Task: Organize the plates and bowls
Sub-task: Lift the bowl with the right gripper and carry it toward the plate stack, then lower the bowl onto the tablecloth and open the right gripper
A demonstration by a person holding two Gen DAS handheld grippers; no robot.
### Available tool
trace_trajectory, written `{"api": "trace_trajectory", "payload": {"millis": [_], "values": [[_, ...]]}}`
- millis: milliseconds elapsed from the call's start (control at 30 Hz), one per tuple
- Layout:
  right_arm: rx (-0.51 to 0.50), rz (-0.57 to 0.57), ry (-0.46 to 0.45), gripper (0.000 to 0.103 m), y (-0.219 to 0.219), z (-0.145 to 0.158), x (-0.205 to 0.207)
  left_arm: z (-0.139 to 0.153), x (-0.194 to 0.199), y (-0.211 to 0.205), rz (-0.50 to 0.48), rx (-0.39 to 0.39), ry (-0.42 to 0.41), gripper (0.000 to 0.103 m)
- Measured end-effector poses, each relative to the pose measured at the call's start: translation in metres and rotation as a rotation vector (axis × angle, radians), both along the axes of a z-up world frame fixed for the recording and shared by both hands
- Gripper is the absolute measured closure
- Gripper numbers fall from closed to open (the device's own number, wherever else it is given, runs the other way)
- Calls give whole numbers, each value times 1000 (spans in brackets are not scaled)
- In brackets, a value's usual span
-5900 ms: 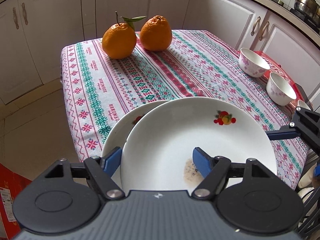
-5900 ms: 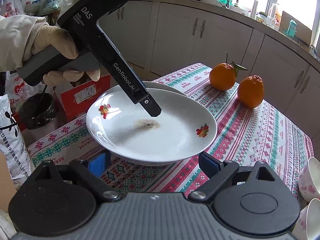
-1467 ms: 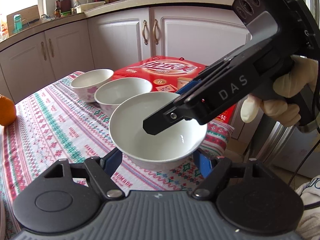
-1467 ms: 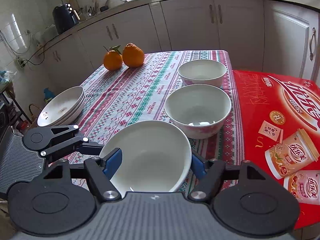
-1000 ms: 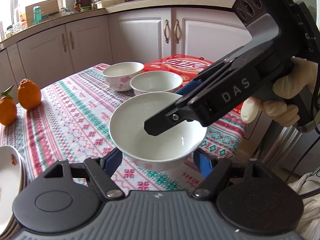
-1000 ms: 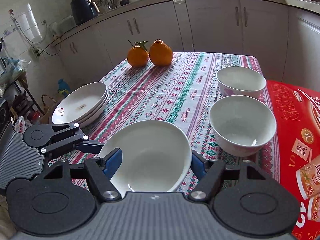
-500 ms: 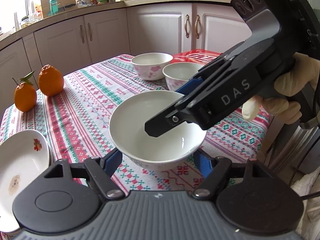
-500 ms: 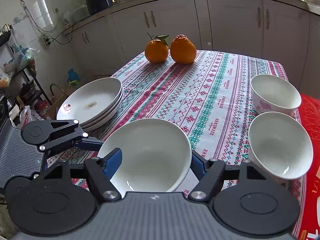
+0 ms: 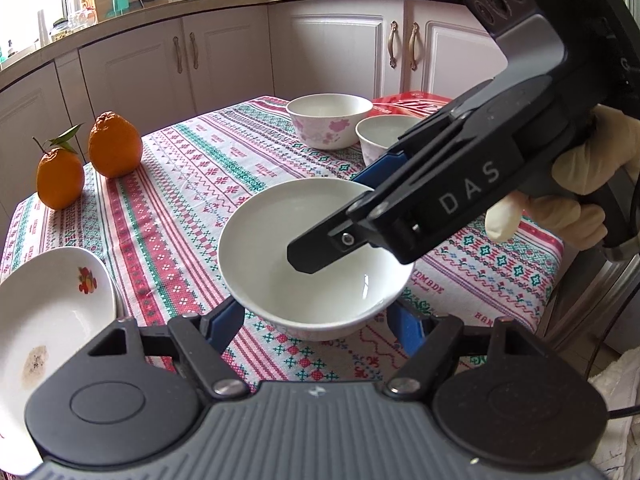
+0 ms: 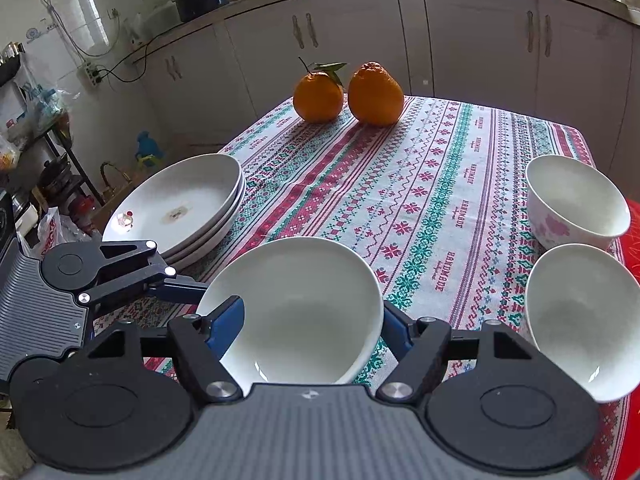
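Both grippers are clamped on one white bowl (image 9: pixel 316 256), held just above the tablecloth (image 9: pixel 192 184). Left gripper (image 9: pixel 316 320) pinches its near side, angled down; right gripper (image 9: pixel 320 252), in a gloved hand (image 9: pixel 576 200), reaches in from 3 o'clock, one finger inside the bowl. Plate stack (image 10: pixel 180 208) sits at 9 o'clock.
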State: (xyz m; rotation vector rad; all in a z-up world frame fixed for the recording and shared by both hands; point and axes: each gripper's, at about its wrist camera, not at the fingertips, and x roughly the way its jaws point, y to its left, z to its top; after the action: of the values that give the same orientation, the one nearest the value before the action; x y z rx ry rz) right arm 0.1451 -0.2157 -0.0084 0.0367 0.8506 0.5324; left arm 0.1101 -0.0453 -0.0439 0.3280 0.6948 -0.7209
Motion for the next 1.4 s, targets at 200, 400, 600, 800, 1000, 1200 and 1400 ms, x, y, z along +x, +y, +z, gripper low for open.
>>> {"api": "trace_trajectory", "payload": {"millis": [200, 400, 600, 800, 1000, 1200, 1400], "values": [[-1, -7, 6, 25, 1, -4, 5, -1, 1, 1, 8, -11, 4, 25], [25, -6, -22, 0, 2, -1, 1, 2, -5, 1, -19, -37, -16, 7], [-1, -23, -72, 0, 0, 8, -7, 3, -7, 4, -11, -40, 0, 5], [-25, -70, -144, 0, -14, 15, -26, 13, -11, 11, 21, -59, -2, 5], [-42, -142, -201, 0, -35, 23, -45, 25, -15, 14, 26, -85, -9, 5], [-78, -211, -222, 0, -58, 23, -62, 37, -21, 4, 6, -66, -49, 5], [-182, -276, -233, 0, -76, 16, -74, 45, -20, -17, -51, -37, -78, 5]]}}
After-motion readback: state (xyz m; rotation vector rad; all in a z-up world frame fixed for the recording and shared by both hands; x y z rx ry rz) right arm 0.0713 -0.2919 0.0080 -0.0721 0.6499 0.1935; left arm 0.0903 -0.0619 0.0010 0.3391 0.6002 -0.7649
